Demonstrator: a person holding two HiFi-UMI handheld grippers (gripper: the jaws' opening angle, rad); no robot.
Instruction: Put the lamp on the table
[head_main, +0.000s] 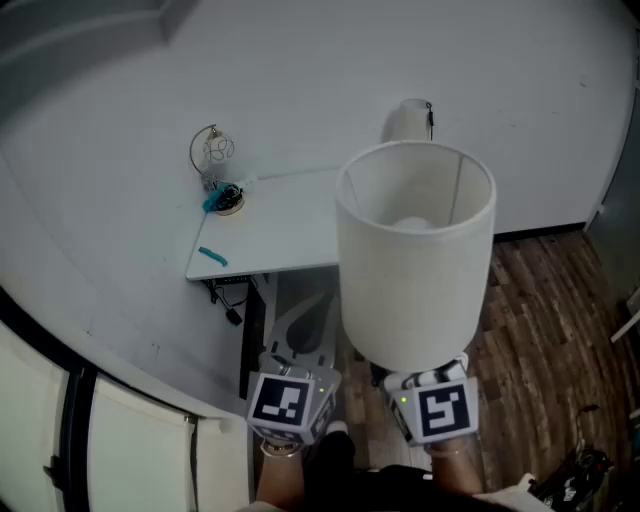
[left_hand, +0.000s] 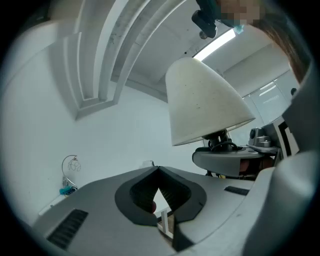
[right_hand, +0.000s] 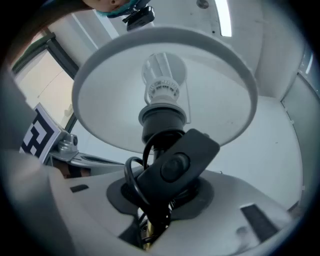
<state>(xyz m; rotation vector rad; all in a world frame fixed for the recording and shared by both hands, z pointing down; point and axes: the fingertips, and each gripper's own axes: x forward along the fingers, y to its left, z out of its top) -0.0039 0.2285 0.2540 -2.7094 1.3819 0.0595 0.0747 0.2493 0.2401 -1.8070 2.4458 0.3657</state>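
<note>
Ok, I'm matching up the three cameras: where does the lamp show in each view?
Head view: lamp centre-right, seen from above.
Left gripper view: lamp upper right, seen from the side.
Right gripper view: lamp fills the upper middle, seen from below, bulb showing.
Shared landmark: wire ornament on the table, upper left in head view, lower left in left gripper view; not in right gripper view.

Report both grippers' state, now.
Left gripper: closed, empty.
Right gripper: closed on the lamp, below its shade.
</note>
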